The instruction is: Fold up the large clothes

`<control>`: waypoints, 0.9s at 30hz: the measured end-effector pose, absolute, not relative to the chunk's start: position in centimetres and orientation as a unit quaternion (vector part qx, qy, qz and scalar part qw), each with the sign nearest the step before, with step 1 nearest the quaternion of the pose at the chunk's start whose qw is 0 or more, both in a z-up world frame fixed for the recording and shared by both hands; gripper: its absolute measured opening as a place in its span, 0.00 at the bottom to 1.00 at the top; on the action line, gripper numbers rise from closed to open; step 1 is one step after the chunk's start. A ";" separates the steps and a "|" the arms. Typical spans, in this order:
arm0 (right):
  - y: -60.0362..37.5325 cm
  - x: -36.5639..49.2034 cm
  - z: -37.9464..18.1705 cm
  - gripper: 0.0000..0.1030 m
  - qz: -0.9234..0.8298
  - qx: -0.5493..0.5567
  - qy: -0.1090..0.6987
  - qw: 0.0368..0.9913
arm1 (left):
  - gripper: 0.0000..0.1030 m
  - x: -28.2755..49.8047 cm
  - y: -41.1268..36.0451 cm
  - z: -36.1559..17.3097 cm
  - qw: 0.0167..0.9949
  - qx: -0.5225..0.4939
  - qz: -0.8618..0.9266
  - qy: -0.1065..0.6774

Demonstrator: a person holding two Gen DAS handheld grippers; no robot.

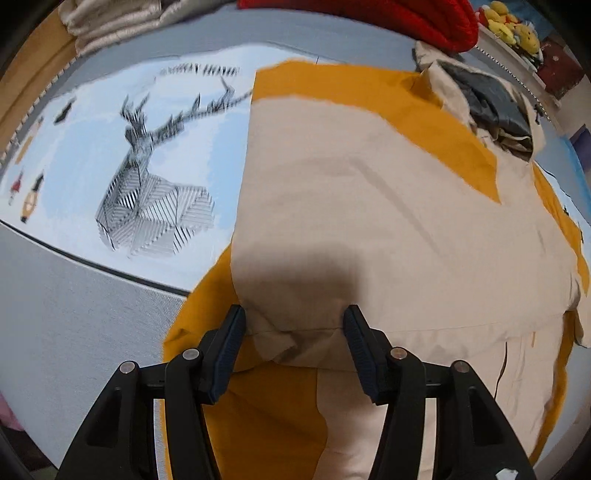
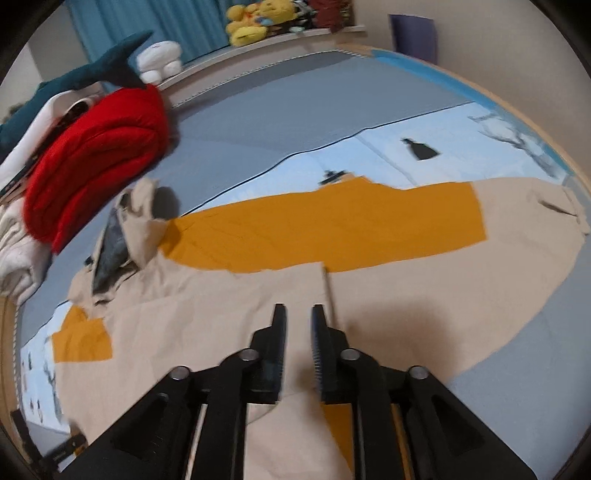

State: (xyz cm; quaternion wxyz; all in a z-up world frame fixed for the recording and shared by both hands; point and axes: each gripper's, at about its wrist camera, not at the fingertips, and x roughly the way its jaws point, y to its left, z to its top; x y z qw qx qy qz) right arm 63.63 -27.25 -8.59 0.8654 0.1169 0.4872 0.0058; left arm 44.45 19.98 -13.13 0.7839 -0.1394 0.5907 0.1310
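beige-and-mustard garment point(image 1: 351, 206), red blanket point(image 2: 92, 162)

A grey and pale-blue bed cover point(image 2: 288, 110) with a printed deer point(image 1: 147, 184) spreads below me. Beyond it, I see a teal curtain point(image 2: 147, 26) and plush toys point(image 2: 255, 18) on a shelf.

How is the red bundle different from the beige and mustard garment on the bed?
The red bundle is one solid colour; the beige and mustard garment has two colours in blocks. The red bundle is thick, rolled into a puffy heap; the garment lies spread out flat. The red bundle sits off to the side, away from both grippers; the garment lies right under them. Both rest on the bed.
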 end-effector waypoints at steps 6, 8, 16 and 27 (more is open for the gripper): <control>-25.7 64.4 -13.5 0.28 0.069 0.131 0.576 0.804 | 0.50 44.6 18.9 -14.2 0.778 -0.135 0.114 0.603; -26.1 64.5 -15.6 0.28 0.046 0.128 0.609 0.781 | 0.50 44.7 18.8 -14.5 0.776 -0.135 0.113 0.606; -27.3 64.3 -15.6 0.28 0.022 0.137 0.607 0.782 | 0.50 44.7 18.4 -14.3 0.776 -0.135 0.102 0.607; -27.3 62.9 -11.3 0.28 0.017 0.100 0.550 0.829 | 0.50 42.9 16.5 -10.8 0.804 -0.089 0.107 0.577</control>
